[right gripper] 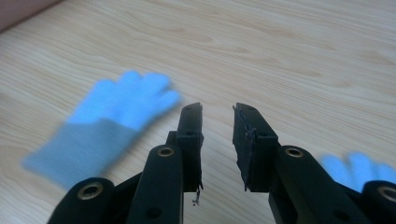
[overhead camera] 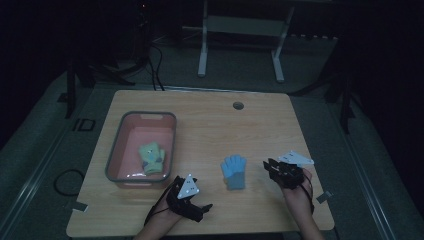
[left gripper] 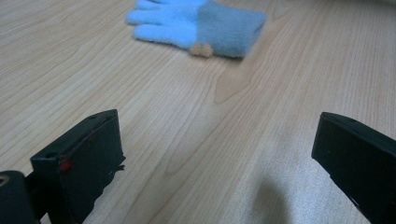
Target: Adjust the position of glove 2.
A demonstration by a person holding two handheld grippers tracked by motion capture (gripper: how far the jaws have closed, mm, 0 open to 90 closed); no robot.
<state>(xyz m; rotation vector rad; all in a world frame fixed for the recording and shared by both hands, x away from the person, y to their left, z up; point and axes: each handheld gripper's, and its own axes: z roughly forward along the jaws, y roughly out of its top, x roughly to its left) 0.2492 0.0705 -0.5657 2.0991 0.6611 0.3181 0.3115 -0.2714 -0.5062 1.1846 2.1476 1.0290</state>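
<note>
- One blue glove [overhead camera: 234, 171] lay flat on the table [overhead camera: 210, 125], toward the near edge and right of centre, touched by neither gripper.
- One yellow-green glove [overhead camera: 152, 158] already sat in the single pink bin [overhead camera: 116, 150] by the left edge, so the sorting looked about half done; the blue one remained to be moved.
- The right gripper [overhead camera: 270, 167] hovered just right of the blue glove, jaws slightly apart, holding nothing.
- The left gripper [overhead camera: 202, 206] waited near the front edge, jaws wide apart and empty.
</note>
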